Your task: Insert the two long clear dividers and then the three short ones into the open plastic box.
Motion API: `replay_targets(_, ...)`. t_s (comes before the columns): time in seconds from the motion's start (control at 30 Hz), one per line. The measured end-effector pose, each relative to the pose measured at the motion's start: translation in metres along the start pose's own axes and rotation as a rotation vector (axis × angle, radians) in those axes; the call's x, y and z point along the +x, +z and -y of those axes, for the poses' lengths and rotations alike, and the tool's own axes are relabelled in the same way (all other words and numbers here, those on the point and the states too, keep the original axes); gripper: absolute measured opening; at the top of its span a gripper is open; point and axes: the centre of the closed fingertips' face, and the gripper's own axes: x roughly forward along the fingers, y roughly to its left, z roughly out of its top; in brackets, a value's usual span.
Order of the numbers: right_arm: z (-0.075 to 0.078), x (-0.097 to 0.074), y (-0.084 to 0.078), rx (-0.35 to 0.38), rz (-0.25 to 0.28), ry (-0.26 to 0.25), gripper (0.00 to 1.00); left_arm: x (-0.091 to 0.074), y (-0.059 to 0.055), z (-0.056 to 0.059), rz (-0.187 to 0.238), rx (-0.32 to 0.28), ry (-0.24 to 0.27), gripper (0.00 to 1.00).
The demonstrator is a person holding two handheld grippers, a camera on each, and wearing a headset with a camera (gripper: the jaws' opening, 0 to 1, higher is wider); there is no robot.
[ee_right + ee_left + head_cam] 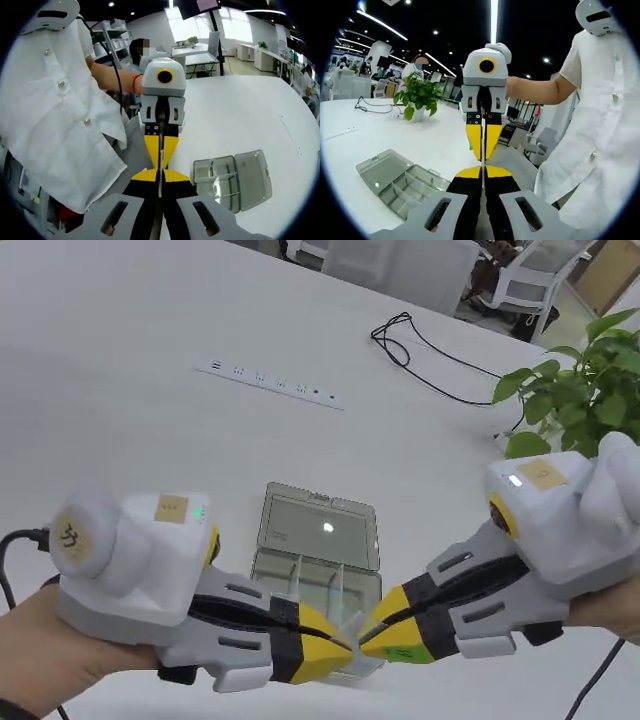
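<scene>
Two handheld grippers meet tip to tip low over a white table (120, 390). The step in hand looks like seating a short divider. To do it well, one gripper should probably let go so the other alone carries the piece. It should then go down upright, square across the long dividers (297, 585), and be pressed into its slots without bowing.

The left gripper (343, 645) and right gripper (366, 640) each have their jaws closed to a sliver. Each pinches one end of a small clear divider (355, 625) held between the tips.

The open box (265, 562) lies on the table just beyond the jaws. Its lid (320, 525) lies flat on the far side, and two long dividers stand inside.
</scene>
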Motion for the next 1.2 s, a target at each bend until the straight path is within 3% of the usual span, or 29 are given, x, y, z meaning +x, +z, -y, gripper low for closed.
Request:
replay_targets(0.53,0.006,0.005,-0.002,-0.015,-0.013,-0.001,0.03,-0.003,-0.005,-0.004,0.006,-0.012,0.026,0.00)
replay_targets(0.83,0.014,-0.002,-0.004,-0.008,-0.013,-0.027,0.03,-0.010,-0.013,-0.013,-0.013,-0.031,0.077,0.00)
replay_targets(1.2,0.037,-0.010,-0.015,0.008,-0.035,-0.114,0.03,-0.029,-0.023,-0.030,-0.028,-0.083,0.177,0.17)
